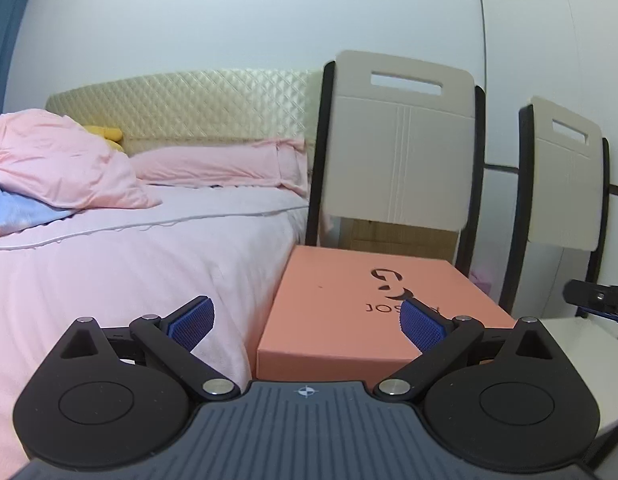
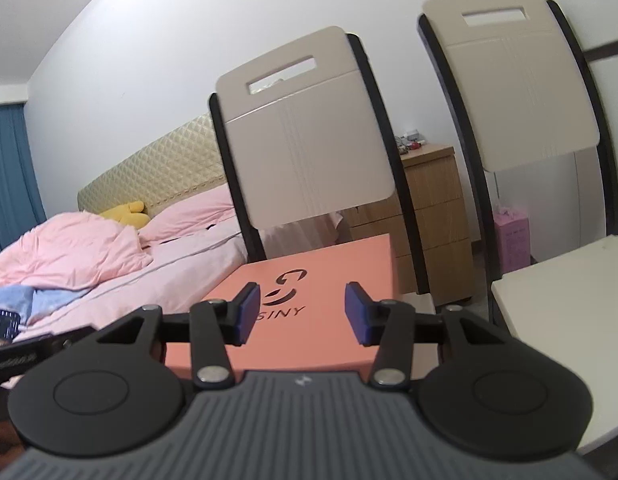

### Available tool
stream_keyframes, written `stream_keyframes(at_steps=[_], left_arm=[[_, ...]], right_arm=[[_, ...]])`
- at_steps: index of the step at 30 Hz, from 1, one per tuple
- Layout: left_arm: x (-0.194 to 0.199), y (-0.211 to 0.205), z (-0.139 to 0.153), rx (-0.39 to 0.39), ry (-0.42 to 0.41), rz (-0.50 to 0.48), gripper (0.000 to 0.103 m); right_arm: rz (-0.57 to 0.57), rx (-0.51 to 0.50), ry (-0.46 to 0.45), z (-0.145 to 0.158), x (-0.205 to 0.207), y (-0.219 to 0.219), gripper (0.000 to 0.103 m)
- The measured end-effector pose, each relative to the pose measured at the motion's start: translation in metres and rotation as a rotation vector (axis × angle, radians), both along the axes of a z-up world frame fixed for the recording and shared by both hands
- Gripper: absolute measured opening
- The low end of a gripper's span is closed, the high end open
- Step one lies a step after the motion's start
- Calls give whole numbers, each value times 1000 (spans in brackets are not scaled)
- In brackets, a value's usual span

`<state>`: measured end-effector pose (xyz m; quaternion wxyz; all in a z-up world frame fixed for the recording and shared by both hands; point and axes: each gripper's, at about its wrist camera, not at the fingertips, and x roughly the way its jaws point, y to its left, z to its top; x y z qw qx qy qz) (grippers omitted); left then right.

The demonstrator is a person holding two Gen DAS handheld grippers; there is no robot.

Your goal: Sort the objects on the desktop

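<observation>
Your two wrist cameras sit low, close behind the orange box, both facing the chairs and bed.

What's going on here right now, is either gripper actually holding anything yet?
Neither is. The left gripper and the right gripper both hang open over the salmon-pink box, and nothing sits between the fingers of either. The box lies flat on the seat of a chair beside the bed. A second chair stands to the right, its seat bare where visible. No sorting has visibly begun.
</observation>
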<state>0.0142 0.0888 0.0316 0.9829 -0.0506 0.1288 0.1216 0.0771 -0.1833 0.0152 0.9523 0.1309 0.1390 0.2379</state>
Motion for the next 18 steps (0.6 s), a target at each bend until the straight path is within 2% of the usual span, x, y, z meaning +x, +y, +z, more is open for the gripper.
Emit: stream_keyframes(at_steps=[8, 10, 16, 18], left_arm=[[1, 3, -14, 13, 23, -32, 101], [2, 4, -16, 20, 30, -26, 101], [8, 6, -19, 46, 51, -1, 102], [8, 5, -19, 56, 51, -4, 102]], right_arm=[[-53, -19, 41, -17, -15, 12, 49], [-54, -32, 43, -20, -16, 19, 53], [-56, -97, 27, -24, -9, 33, 71], [-64, -117, 19, -25, -7, 34, 84]])
